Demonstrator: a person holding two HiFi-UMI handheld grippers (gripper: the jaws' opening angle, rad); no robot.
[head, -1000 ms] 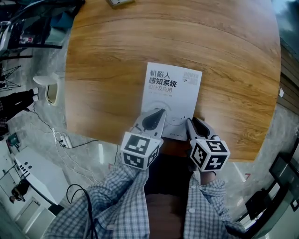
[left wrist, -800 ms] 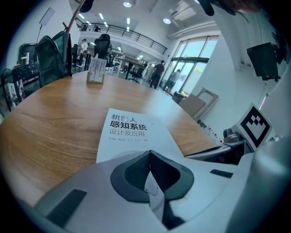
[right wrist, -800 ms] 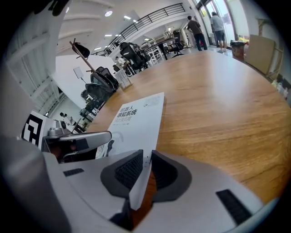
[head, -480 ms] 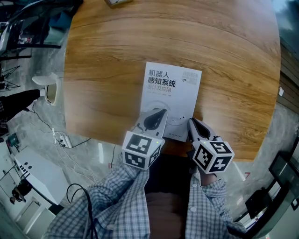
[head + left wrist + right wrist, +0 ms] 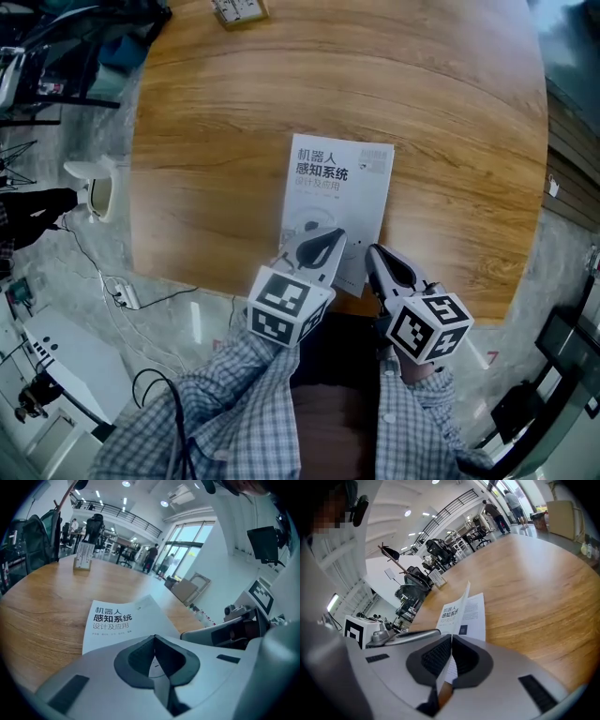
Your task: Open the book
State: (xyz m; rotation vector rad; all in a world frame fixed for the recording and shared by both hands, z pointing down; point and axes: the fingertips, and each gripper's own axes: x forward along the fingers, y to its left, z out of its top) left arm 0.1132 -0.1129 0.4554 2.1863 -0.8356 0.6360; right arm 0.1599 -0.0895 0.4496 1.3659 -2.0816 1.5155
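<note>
The right gripper (image 5: pixel 451 638) is clenched on the near right corner of the cover (image 5: pixel 461 603) of the book (image 5: pixel 333 183), and this cover stands raised off the first page. The left gripper (image 5: pixel 154 637) has its jaws together, holding nothing, over the book's near part. The book lies at the near edge of the table (image 5: pixel 216 103), about its middle. The opening seems just begun. Next the cover should swing leftward, and the left gripper must make way.
</note>
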